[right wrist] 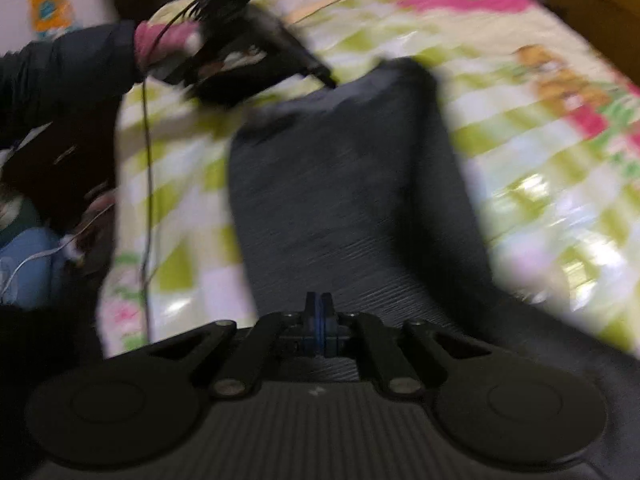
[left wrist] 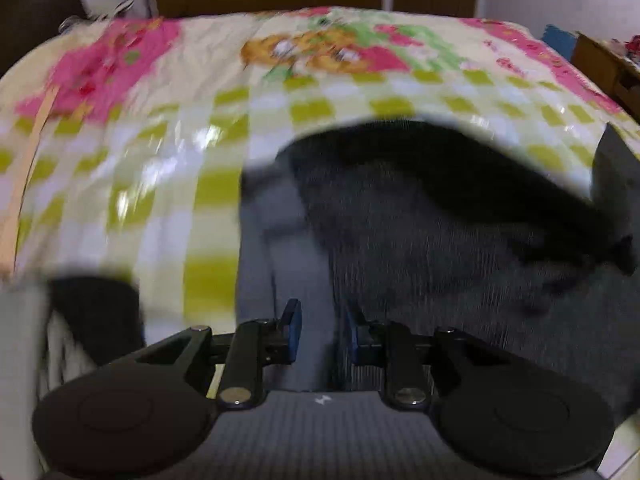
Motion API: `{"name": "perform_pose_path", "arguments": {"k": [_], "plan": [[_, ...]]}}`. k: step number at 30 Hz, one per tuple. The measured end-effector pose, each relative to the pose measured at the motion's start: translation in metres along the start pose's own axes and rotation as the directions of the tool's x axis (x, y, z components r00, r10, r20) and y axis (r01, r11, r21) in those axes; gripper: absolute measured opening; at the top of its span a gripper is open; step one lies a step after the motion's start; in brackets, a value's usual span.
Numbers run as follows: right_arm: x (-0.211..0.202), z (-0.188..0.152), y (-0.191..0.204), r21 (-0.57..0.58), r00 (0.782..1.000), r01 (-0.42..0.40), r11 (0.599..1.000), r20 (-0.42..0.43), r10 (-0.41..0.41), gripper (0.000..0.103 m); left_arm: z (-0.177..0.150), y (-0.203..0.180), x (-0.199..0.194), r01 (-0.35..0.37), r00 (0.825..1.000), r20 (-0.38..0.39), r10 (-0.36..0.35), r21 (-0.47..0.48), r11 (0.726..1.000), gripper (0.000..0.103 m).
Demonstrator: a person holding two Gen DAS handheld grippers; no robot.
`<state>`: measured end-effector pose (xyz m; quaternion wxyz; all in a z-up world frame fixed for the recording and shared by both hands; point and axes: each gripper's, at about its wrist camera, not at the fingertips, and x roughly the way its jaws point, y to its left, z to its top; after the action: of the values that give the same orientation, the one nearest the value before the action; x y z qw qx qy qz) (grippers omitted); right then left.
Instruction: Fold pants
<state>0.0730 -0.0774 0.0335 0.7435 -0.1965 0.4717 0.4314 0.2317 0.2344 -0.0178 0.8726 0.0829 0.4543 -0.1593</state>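
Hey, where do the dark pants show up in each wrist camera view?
Left wrist: the dark pants fill the lower right, running from picture centre down behind the left claw.
Right wrist: they run up the middle from the right claw to upper centre.
Shared landmark: the green-checked bed cover, beneath the pants in both.

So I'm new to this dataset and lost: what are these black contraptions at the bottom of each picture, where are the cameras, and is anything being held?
Each is a hand-held two-finger gripper; a person carries one in each hand. A fisheye camera on each looks along its fingers.

The left gripper has dark grey pants between its blue pads; blur hides whether they pinch. The right gripper is shut, seemingly on the pants.

The pants lie on a green-checked sheet. The right view also shows the left gripper and its pink-cuffed hand.
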Motion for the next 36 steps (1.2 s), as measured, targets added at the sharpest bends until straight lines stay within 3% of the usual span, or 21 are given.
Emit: {"name": "perform_pose_path", "arguments": {"k": [2,4,6,8,9,11,13,16,19,20,21,22,23,25,26,29,34,36], "plan": [[0.014,0.008,-0.003,0.002,0.999,0.039,0.999,0.023,-0.039,0.004,-0.016,0.001,0.005,-0.001,1.000,-0.018,0.001,-0.027,1.000,0.036],[0.019,0.032,-0.024,-0.003,0.993,0.100,0.995,0.065,-0.100,0.017,-0.020,0.003,0.007,0.024,1.000,-0.014,-0.024,-0.059,0.998,0.036],[0.020,0.057,-0.054,-0.014,0.970,0.203,0.979,0.139,-0.199,0.056,-0.012,0.006,0.007,0.038,0.999,0.004,-0.038,-0.055,0.998,0.037],[0.031,0.080,-0.093,-0.011,0.942,0.300,0.954,0.163,-0.294,0.080,0.004,0.009,0.009,0.048,0.999,0.023,-0.048,-0.027,0.998,0.046],[0.037,0.087,-0.111,0.000,0.929,0.333,0.943,0.170,-0.328,0.079,0.014,0.012,0.012,0.053,0.998,0.032,-0.052,-0.016,0.998,0.050],[0.053,0.098,-0.150,0.044,0.927,0.348,0.937,0.137,-0.350,0.079,0.032,0.019,0.023,0.057,0.997,0.049,-0.057,0.003,0.998,0.074],[0.066,0.102,-0.178,0.111,0.942,0.308,0.945,0.102,-0.319,0.079,0.052,0.027,0.038,0.037,0.998,0.058,-0.038,0.013,0.999,0.088],[0.073,0.102,-0.187,0.157,0.970,0.195,0.968,0.115,-0.214,0.078,0.075,0.037,0.065,-0.006,0.998,0.058,0.005,0.017,1.000,0.094],[0.093,0.104,-0.173,0.097,0.970,0.232,0.968,0.055,-0.238,0.072,0.090,0.042,0.100,-0.062,0.998,-0.002,0.062,0.007,0.998,0.097],[0.101,0.104,-0.173,0.095,0.972,0.231,0.968,0.020,-0.234,0.049,0.092,0.042,0.110,-0.085,0.996,-0.024,0.085,0.004,0.996,0.096],[0.109,0.103,-0.174,0.111,0.972,0.234,0.966,-0.016,-0.233,0.012,0.094,0.040,0.115,-0.089,0.995,-0.036,0.088,-0.004,0.996,0.093],[0.106,0.097,-0.174,0.133,0.972,0.234,0.963,-0.034,-0.232,0.005,0.096,0.039,0.118,-0.075,0.996,-0.040,0.074,-0.017,0.997,0.081],[0.102,0.096,-0.171,0.133,0.973,0.229,0.964,-0.020,-0.229,0.006,0.098,0.039,0.117,-0.047,0.998,-0.041,0.046,-0.032,0.998,0.067],[0.084,0.095,-0.161,0.122,0.974,0.218,0.968,0.029,-0.223,0.006,0.102,0.033,0.114,-0.073,0.997,-0.040,0.072,-0.016,0.997,0.061],[0.073,0.094,-0.154,0.122,0.975,0.207,0.971,0.051,-0.215,0.006,0.102,0.030,0.109,-0.091,0.995,-0.037,0.091,0.002,0.996,0.048],[0.035,0.085,-0.125,0.112,0.978,0.165,0.980,0.112,-0.177,0.006,0.099,0.032,0.084,-0.087,0.996,-0.015,0.087,-0.014,0.996,0.030],[-0.018,0.055,-0.041,0.050,0.983,0.073,0.996,0.166,-0.080,0.004,0.058,0.039,-0.008,0.018,0.991,0.134,-0.004,-0.106,0.994,0.027],[-0.020,0.038,-0.009,0.046,0.989,-0.020,0.999,0.149,0.013,0.002,0.025,0.038,-0.037,0.032,0.988,0.157,-0.010,-0.135,0.990,0.027]]}}
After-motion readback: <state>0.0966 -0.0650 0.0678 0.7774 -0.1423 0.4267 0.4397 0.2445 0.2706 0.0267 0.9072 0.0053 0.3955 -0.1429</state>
